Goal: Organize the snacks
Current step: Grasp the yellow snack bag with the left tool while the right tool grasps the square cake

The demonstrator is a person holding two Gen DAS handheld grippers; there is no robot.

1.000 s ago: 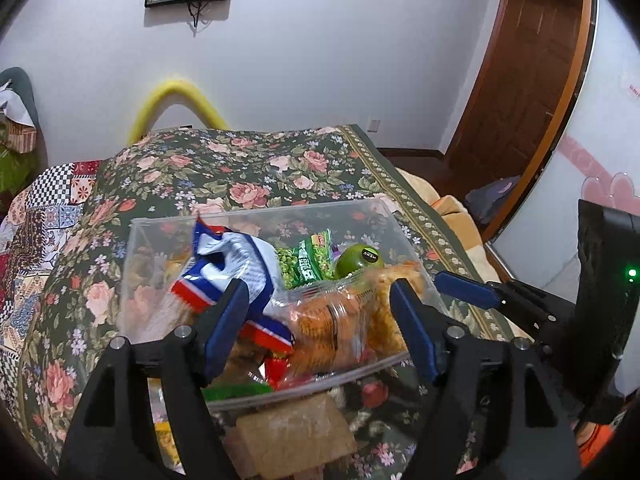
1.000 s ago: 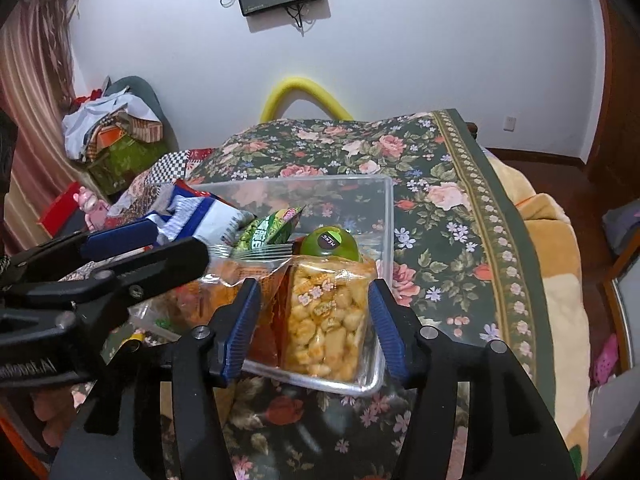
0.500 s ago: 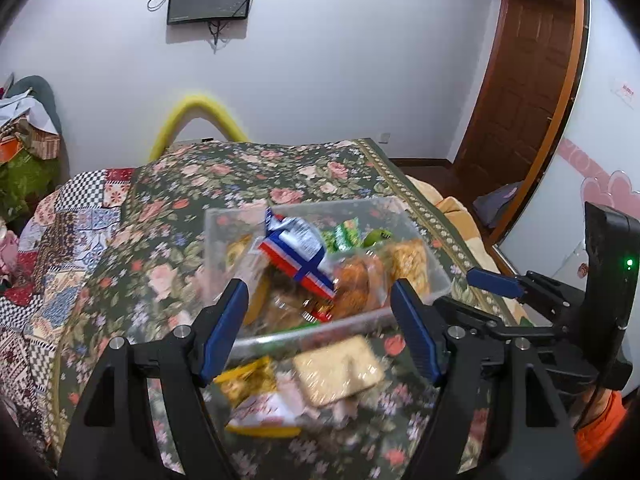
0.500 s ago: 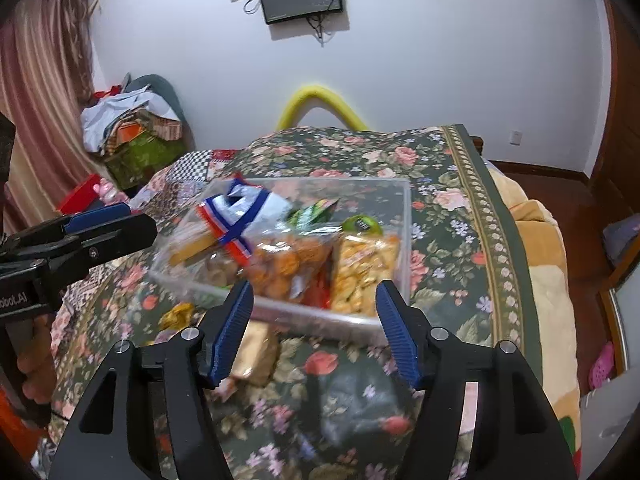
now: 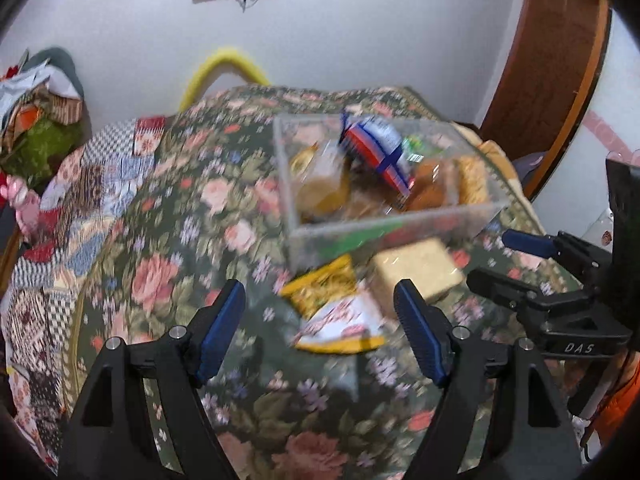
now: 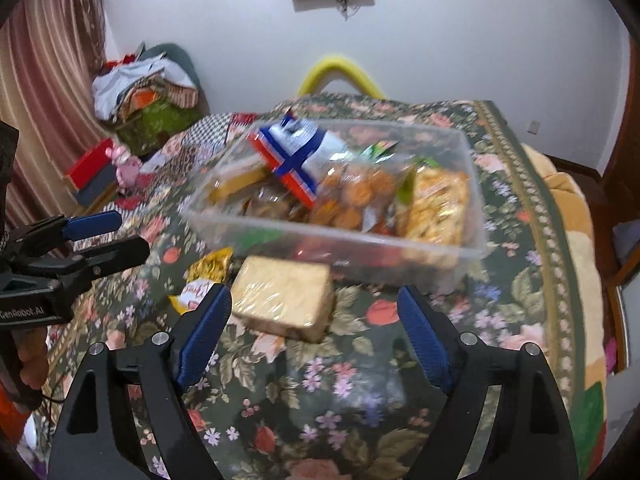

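Note:
A clear plastic box (image 5: 400, 220) (image 6: 472, 240) full of snack packs sits on the floral bedspread, with a red, white and blue pack (image 5: 380, 152) (image 6: 296, 156) on top. In front of it lie a wrapped beige block (image 5: 416, 272) (image 6: 284, 296), a yellow pack (image 5: 320, 284) (image 6: 210, 266) and a white and yellow pack (image 5: 340, 326) (image 6: 192, 296). My left gripper (image 5: 320, 332) is open and empty, back from the loose packs. My right gripper (image 6: 314, 328) is open and empty, just short of the beige block.
The floral bedspread (image 5: 168, 264) (image 6: 520, 200) covers the bed; its edge drops off at the right (image 6: 576, 216). A pile of clothes (image 6: 148, 88) and a curtain (image 6: 44, 92) stand at the left. A wooden door (image 5: 552, 52) is at the right.
Both grippers have pulled back and up from the box, so it now lies farther off. The loose packs in front of the box have come into view.

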